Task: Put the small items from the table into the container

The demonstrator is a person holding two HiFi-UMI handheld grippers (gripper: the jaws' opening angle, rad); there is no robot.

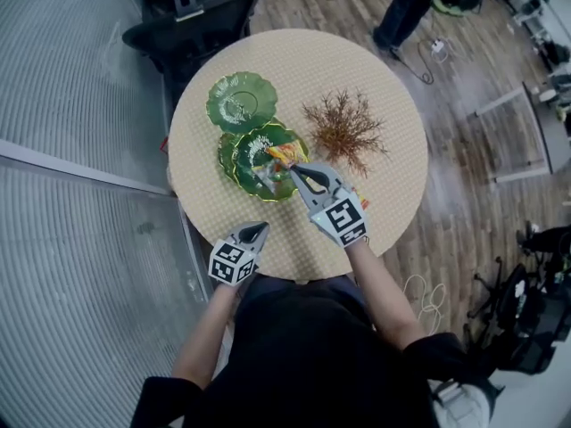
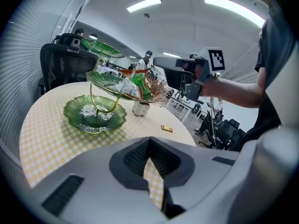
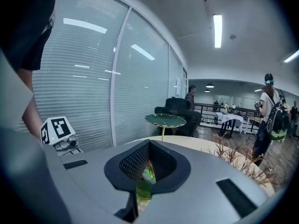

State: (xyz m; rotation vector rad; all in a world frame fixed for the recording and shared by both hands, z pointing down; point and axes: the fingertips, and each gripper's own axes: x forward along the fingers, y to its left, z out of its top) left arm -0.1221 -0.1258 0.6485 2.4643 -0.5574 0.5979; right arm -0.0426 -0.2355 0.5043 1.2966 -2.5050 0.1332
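**Packet clamped at the stand's middle dish**

Your right gripper point(image 1: 297, 169) is clamped on a snack packet point(image 3: 144, 178) and holds it over the near rim of the tiered stand point(image 1: 239, 163), ready to drop in. Your left gripper point(image 1: 257, 230), jaws together and empty, sits well clear of the stand. Another packet point(image 2: 167, 128) lies beside the stand, where dried twigs point(image 1: 343, 132) narrow the room.

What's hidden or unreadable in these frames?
- packet: right gripper view, jaws cover all but a sliver; print unreadable.
- middle tray contents: head view, right gripper overlaps them; too small to name.
- small wrapped item on table: left gripper view, too small to identify.
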